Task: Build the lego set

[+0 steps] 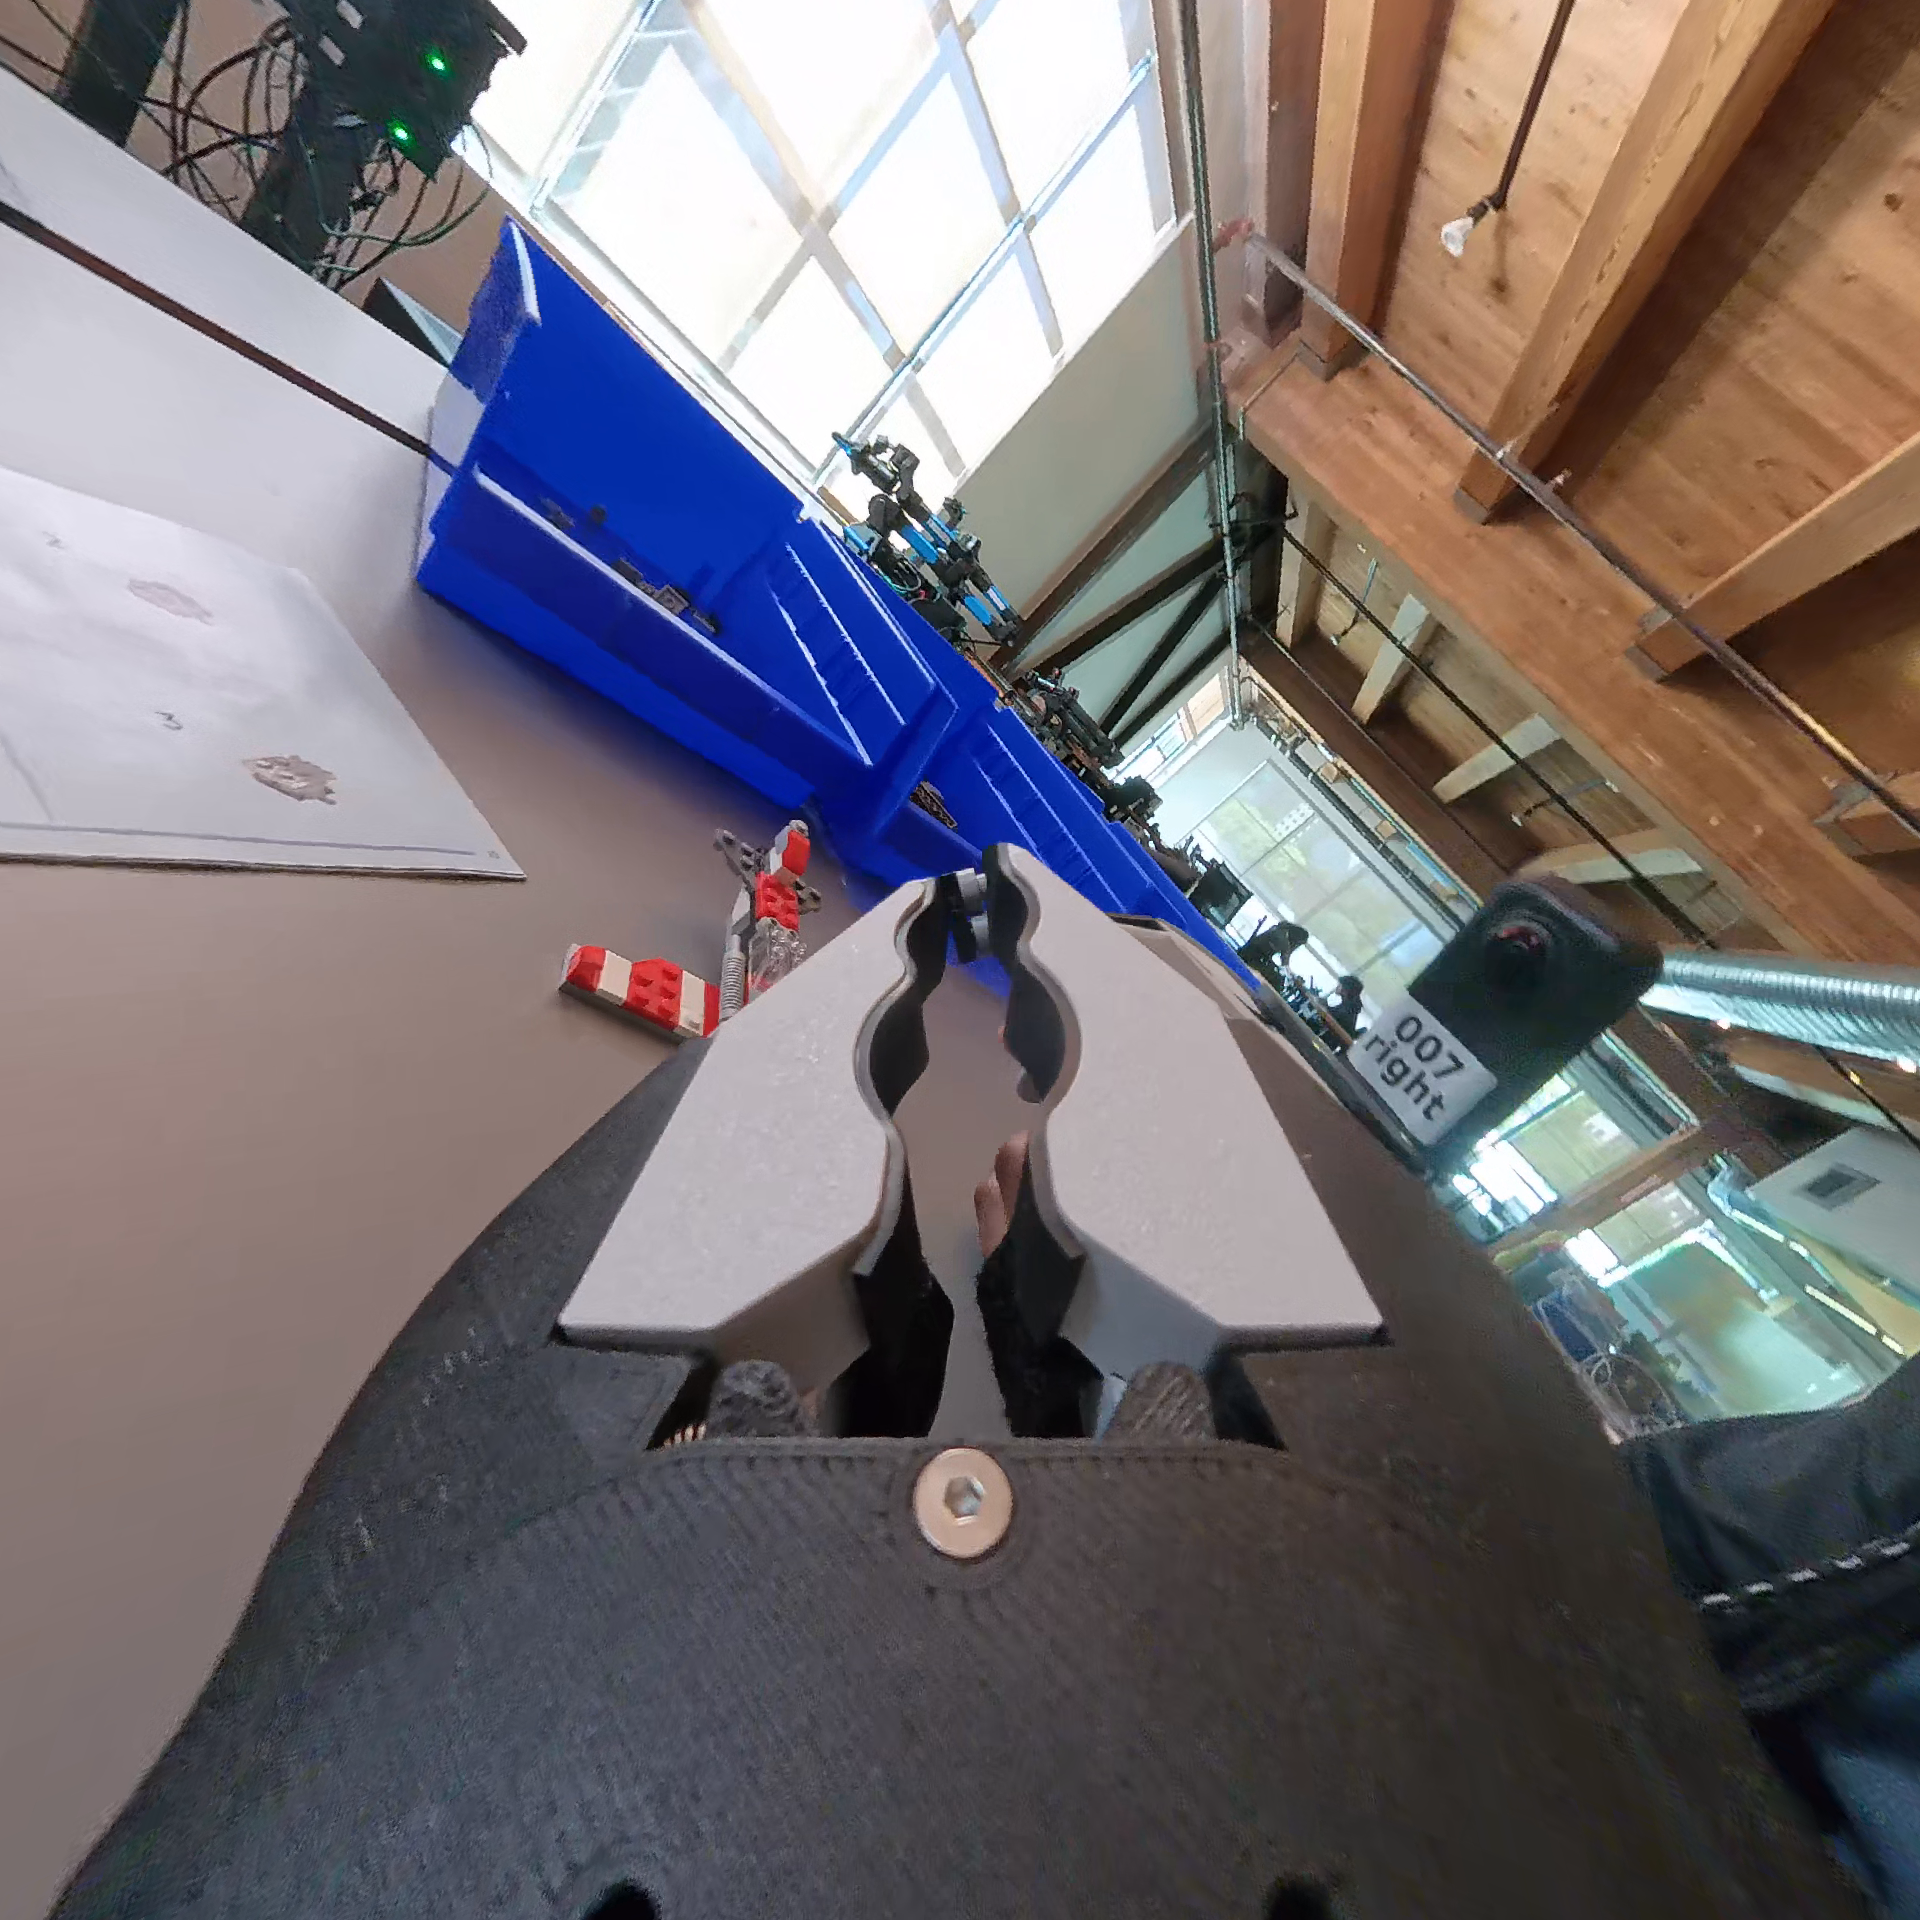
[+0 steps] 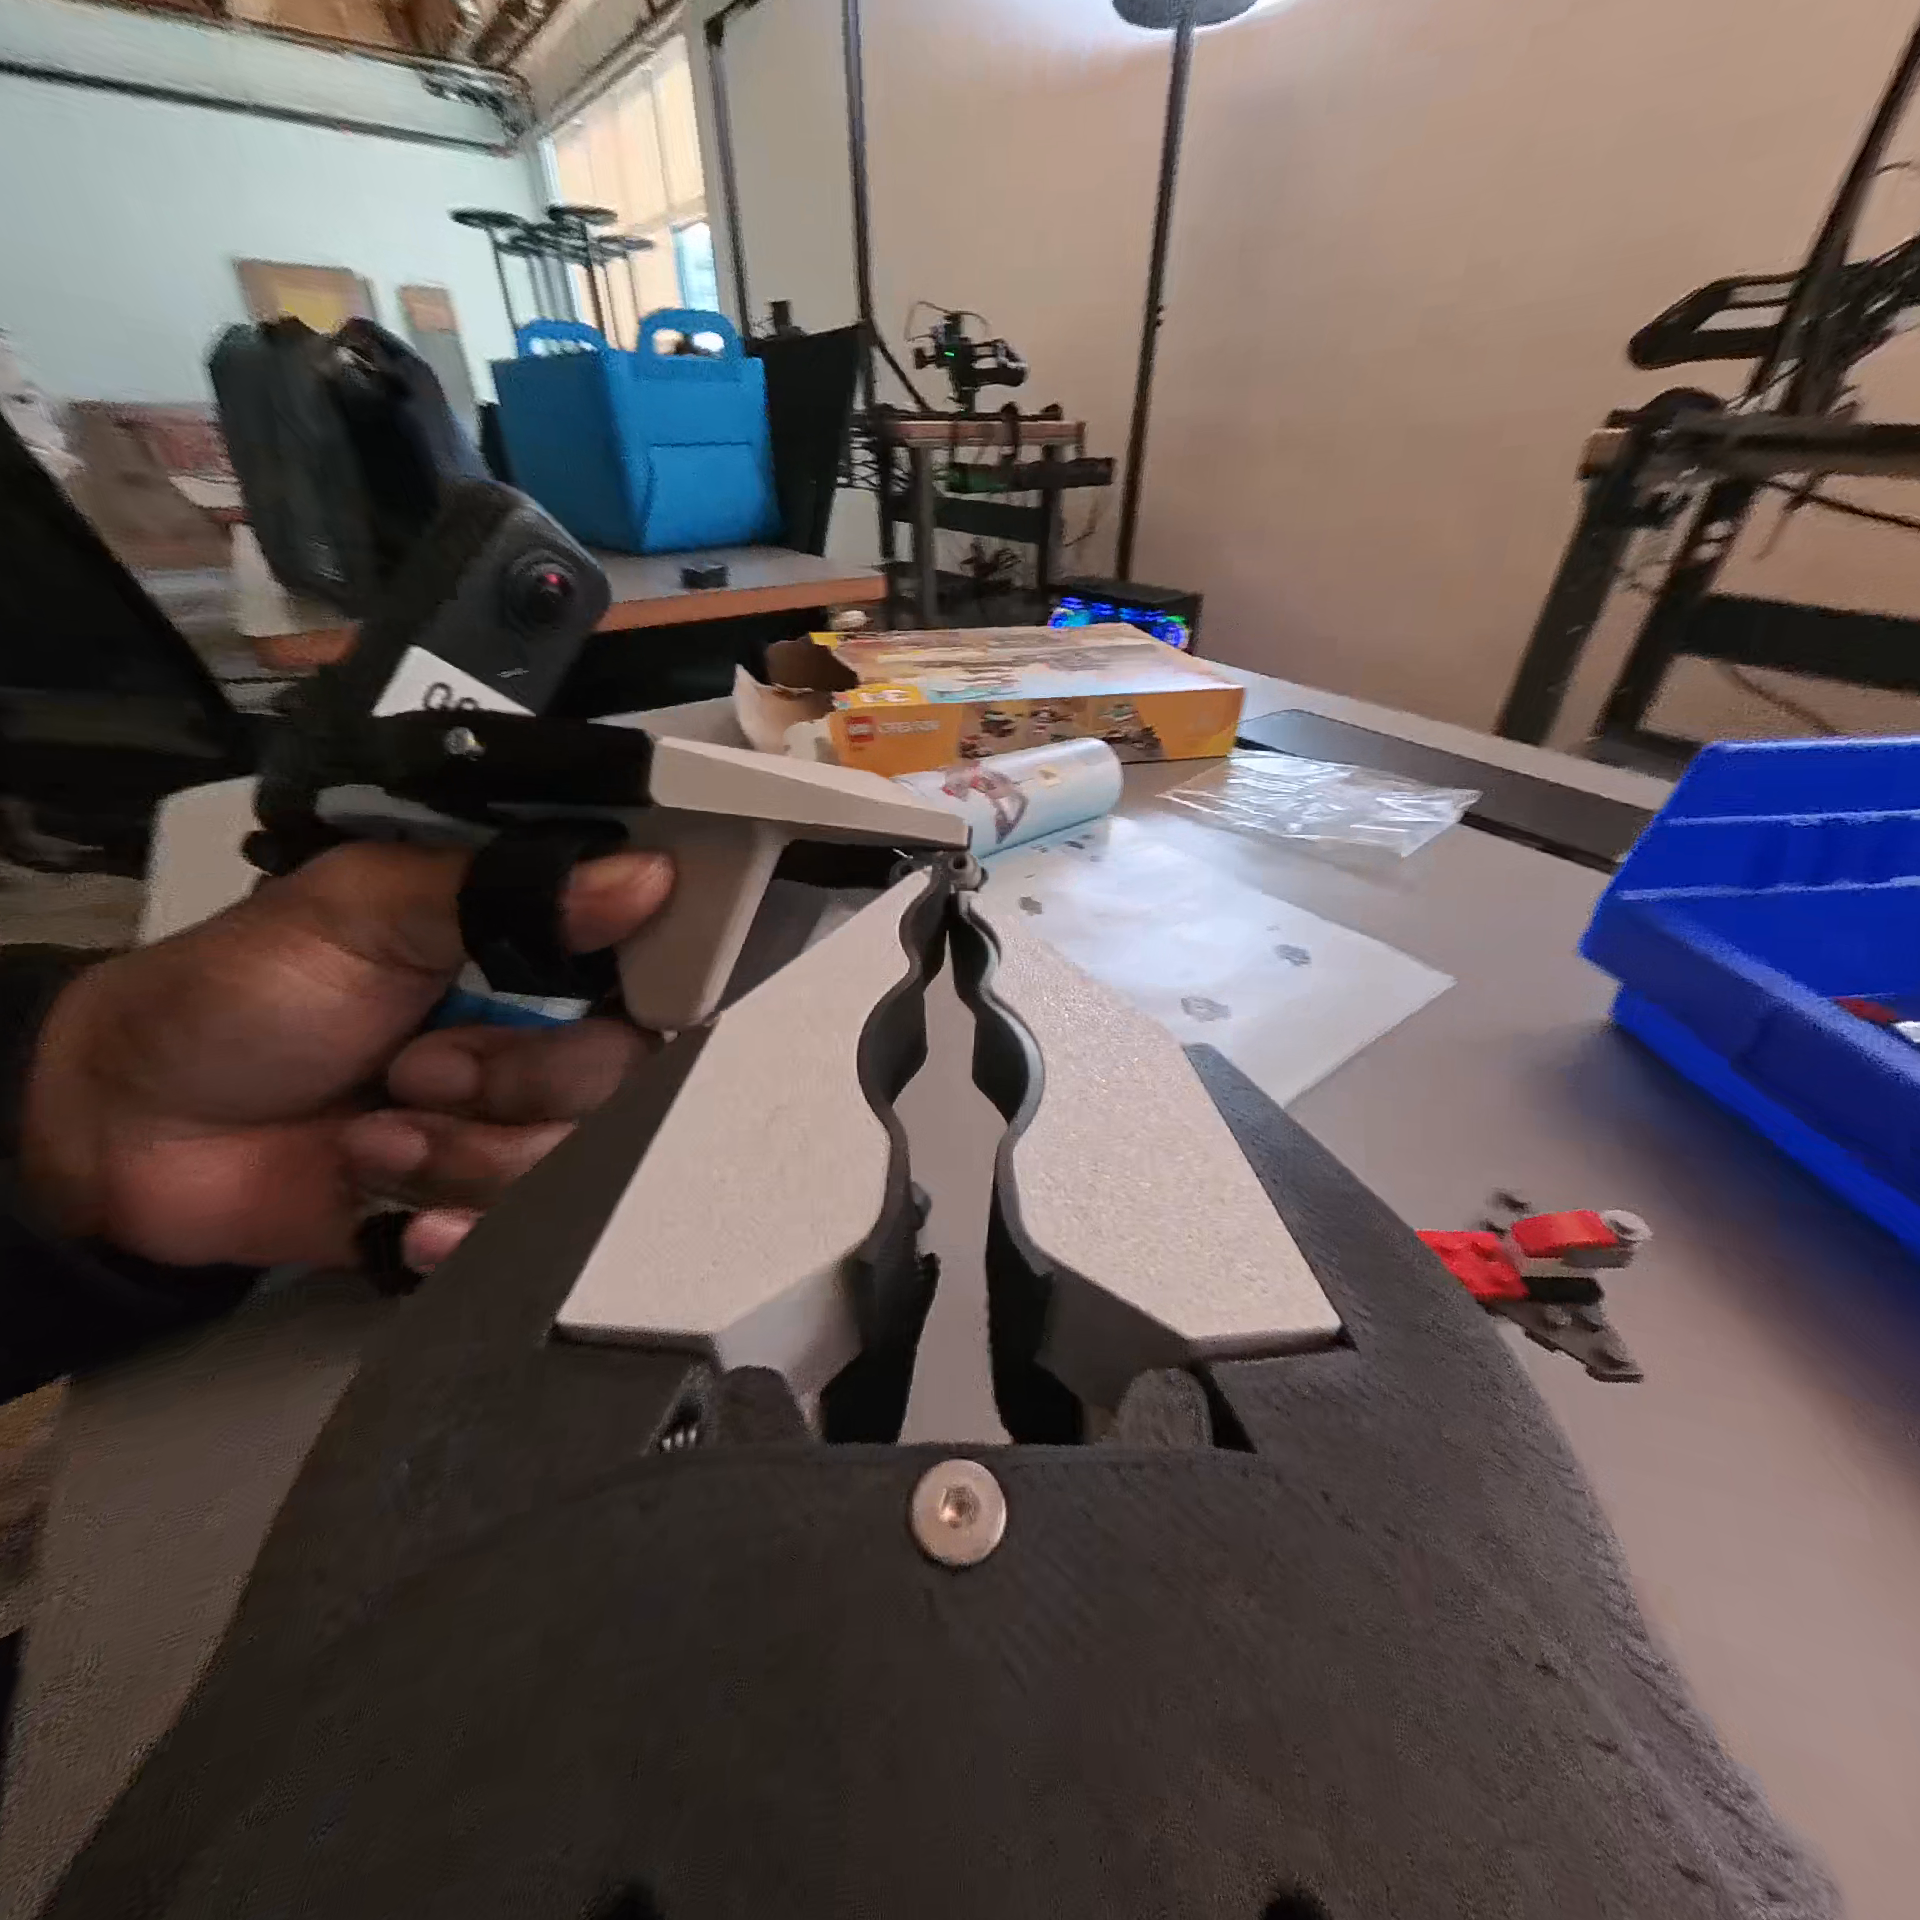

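My left gripper [image 1: 966, 883] is shut on a small grey lego piece [image 1: 968, 906], held above the grey table [image 1: 208, 1143]. My right gripper [image 2: 943, 883] is shut too, pinching a small grey piece [image 2: 940, 864] at its tips. The left gripper [image 2: 951, 831], held by a hand [image 2: 291, 1049], comes in from the left and its tips touch the right gripper's tips. A red and white partial build [image 1: 644, 982] with a red and grey part [image 1: 774, 904] beside it lies on the table. The red build also shows in the right wrist view [image 2: 1538, 1262].
Blue parts bins [image 1: 675, 551] [image 2: 1766, 935] stand along the table's edge. An instruction sheet [image 1: 208, 675] [image 2: 1195, 956] lies flat. Behind it are a rolled booklet [image 2: 1018, 790], the lego box [image 2: 1039, 696] and a clear plastic bag [image 2: 1320, 800]. The right gripper's camera [image 1: 1527, 966] is close by. Less than 4 cm separates the two grippers' tips.
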{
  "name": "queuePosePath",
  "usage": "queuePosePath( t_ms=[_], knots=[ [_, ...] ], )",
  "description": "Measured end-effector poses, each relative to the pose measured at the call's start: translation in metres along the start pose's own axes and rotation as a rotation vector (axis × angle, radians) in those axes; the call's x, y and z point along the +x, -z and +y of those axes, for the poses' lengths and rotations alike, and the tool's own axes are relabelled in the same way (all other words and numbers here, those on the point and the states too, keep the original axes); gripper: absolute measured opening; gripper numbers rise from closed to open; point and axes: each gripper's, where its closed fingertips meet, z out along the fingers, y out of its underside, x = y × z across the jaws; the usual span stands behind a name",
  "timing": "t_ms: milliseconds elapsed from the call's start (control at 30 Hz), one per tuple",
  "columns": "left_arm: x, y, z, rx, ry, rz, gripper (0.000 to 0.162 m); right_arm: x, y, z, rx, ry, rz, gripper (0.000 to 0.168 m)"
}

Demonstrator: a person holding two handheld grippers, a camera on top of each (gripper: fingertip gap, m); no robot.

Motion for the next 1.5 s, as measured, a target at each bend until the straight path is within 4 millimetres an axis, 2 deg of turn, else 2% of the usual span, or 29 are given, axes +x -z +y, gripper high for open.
queuePosePath(
  t_ms=[133,333,667,867,1067,1200,1500],
  knots=[
    [-0.005,0.001,0.0,0.009,0.091,-0.014,0.01,0.006,-0.001,0.001,-0.013,0.123,0.097,0.002],
    [-0.002,0.001,0.003,0.051,0.298,0.039,0.01,-0.005,-0.006,0.007,-0.038,0.22,0.076,0.024],
    [-0.005,0.004,0.012,0.059,0.557,0.048,0.01,-0.008,-0.011,0.019,-0.111,0.29,0.075,0.028],
    [-0.002,0.011,0.008,0.021,0.575,0.084,0.011,-0.005,-0.005,0.016,-0.092,0.334,0.061,0.022],
    [-0.007,0.016,0.009,-0.012,0.547,0.052,0.01,-0.005,0.0,0.019,-0.116,0.608,0.107,0.015],
    [-0.003,0.013,0.017,-0.068,0.527,0.05,0.01,-0.008,-0.003,0.025,-0.149,0.714,0.133,0.014],
    [-0.001,0.01,0.02,-0.073,0.54,0.048,0.011,-0.008,-0.004,0.028,-0.174,0.712,0.127,0.005]
  ],
)
